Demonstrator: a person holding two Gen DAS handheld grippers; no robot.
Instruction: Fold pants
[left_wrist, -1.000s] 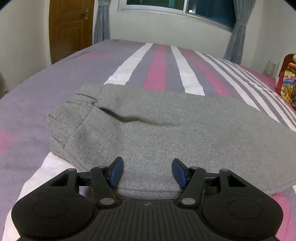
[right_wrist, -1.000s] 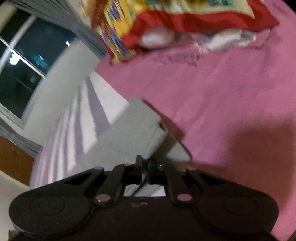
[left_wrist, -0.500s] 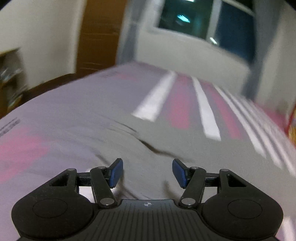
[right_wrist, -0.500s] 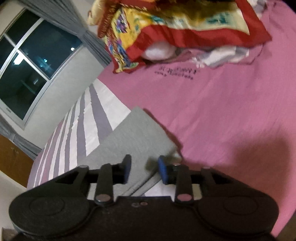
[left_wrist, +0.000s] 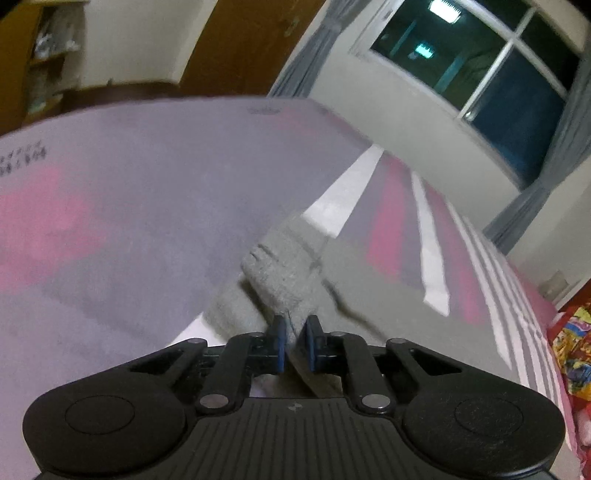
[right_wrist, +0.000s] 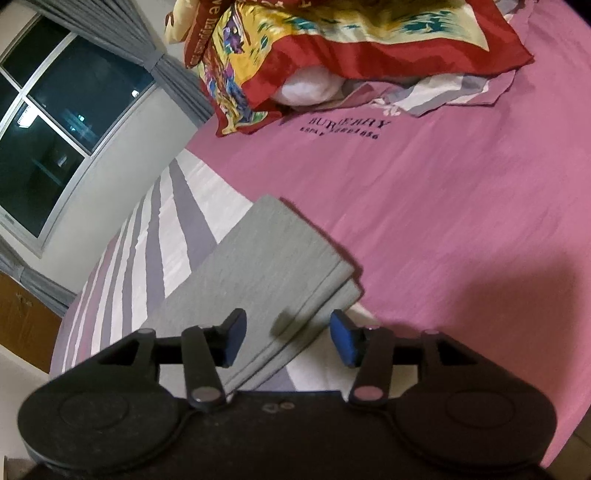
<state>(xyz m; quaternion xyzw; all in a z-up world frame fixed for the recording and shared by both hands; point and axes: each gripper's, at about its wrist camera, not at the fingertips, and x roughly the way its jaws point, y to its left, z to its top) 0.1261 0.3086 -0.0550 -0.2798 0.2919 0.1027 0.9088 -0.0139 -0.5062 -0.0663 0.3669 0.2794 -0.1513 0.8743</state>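
- Pants (left_wrist: 284, 273): grey, coarse knit, nubbly surface; lying on the bed sheet (left_wrist: 122, 206), which is smooth cloth in lilac with pink, white and grey stripes
- Left gripper (left_wrist: 294, 341): black plastic body, blue pads nearly together, pinching a bunched thick fold of the grey knit; cloth rises in a rumpled ridge just ahead of the pads
- Right gripper (right_wrist: 289, 341): blue pads (right_wrist: 341, 341) spread wide, nothing between them; it hovers over the pants' other end
- Right wrist view only: pants (right_wrist: 266, 266) end in a flat, squared, stacked edge, layers visible as parallel lines, corner lying where the stripes meet the plain pink part of the sheet (right_wrist: 443, 206); dark printed lettering on that pink; a red-and-yellow patterned pillow (right_wrist: 332, 44), glossy, beyond it
- Left wrist view only: brown wooden door (left_wrist: 236, 48) and the rumpled end of the garment; frame blurred, weave detail soft
- Both views: dark window (left_wrist: 480, 70) with grey curtains (left_wrist: 532, 206)
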